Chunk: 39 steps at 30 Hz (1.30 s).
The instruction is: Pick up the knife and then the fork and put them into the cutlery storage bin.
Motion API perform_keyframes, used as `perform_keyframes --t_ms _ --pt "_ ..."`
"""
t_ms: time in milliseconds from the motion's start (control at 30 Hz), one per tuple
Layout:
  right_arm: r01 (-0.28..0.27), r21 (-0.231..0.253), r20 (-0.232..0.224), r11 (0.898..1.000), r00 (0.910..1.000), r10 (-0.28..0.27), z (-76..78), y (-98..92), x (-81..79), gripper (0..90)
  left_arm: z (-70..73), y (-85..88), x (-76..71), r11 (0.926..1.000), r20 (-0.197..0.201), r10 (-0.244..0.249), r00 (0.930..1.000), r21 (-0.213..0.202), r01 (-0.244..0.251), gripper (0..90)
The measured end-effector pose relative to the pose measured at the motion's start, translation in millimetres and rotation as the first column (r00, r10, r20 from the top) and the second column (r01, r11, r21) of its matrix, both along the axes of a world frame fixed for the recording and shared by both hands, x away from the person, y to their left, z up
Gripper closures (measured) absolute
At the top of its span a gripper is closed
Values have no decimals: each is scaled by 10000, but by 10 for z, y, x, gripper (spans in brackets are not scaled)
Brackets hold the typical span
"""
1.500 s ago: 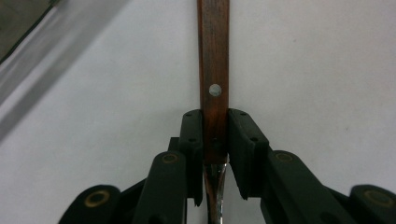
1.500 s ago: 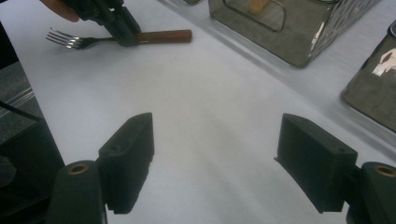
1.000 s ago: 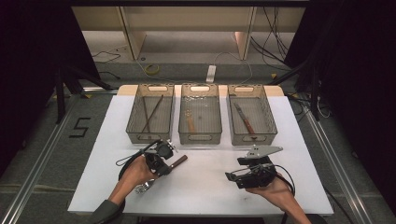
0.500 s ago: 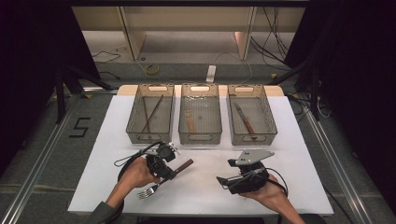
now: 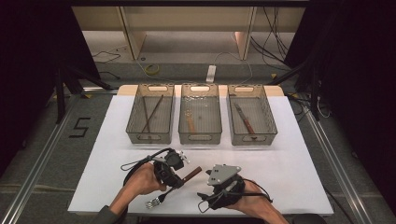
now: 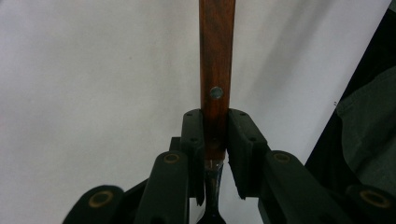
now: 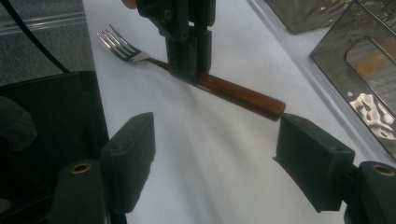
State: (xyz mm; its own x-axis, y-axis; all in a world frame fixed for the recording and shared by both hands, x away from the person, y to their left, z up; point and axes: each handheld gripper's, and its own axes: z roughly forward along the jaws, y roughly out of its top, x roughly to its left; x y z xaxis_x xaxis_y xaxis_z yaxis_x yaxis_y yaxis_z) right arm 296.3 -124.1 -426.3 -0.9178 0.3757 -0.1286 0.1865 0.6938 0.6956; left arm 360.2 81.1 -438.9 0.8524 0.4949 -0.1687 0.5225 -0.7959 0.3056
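Note:
A fork with a brown wooden handle [image 5: 190, 174] and steel tines [image 5: 153, 202] is held just above the white table. My left gripper [image 5: 173, 179] is shut on the handle near where it meets the steel neck; in the left gripper view both pads clamp the wood [image 6: 215, 93]. My right gripper [image 5: 205, 196] sits at the front of the table, right of the fork, jaws open and empty. In the right gripper view the fork handle [image 7: 243, 98] lies ahead of the open jaws [image 7: 215, 154], its end close to the right pad, with the left gripper [image 7: 187, 46] clamped on it.
Three wire baskets stand in a row at the back: the left one [image 5: 150, 135] holds thin dark sticks, the middle [image 5: 201, 136] a wooden-handled utensil, the right [image 5: 252, 136] a knife. The white table top [image 5: 289, 168] ends near my hands.
The right gripper has moved left toward the fork. The left gripper has lifted the fork slightly and shifted right, the handle end pointing toward the right gripper.

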Motion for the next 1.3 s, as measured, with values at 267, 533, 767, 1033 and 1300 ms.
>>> perform_keyframes --t_ms 267,533,767,1033,1300 --pt "-910 -733 1155 9931 9884 991 -30 182 -64 306 1 -35 -29 9996 -64 -281 9996 96 281 768" --pt "-1607 -2408 2295 9572 9488 2170 -173 449 -84 335 -6 -47 -37 9991 -208 -406 9990 82 407 768" --pt "-1595 -3577 3125 9201 9080 2789 -275 568 -108 416 -6 -69 -52 9984 -288 -550 9981 98 553 768" --pt "-1544 -4702 3768 8689 8552 3558 -352 635 -115 501 5 -98 -73 9972 -352 -738 9966 120 743 768" --pt "-1441 -5388 4039 8300 8204 4047 -403 652 -133 606 18 -122 -87 9961 -443 -877 9952 82 881 767"
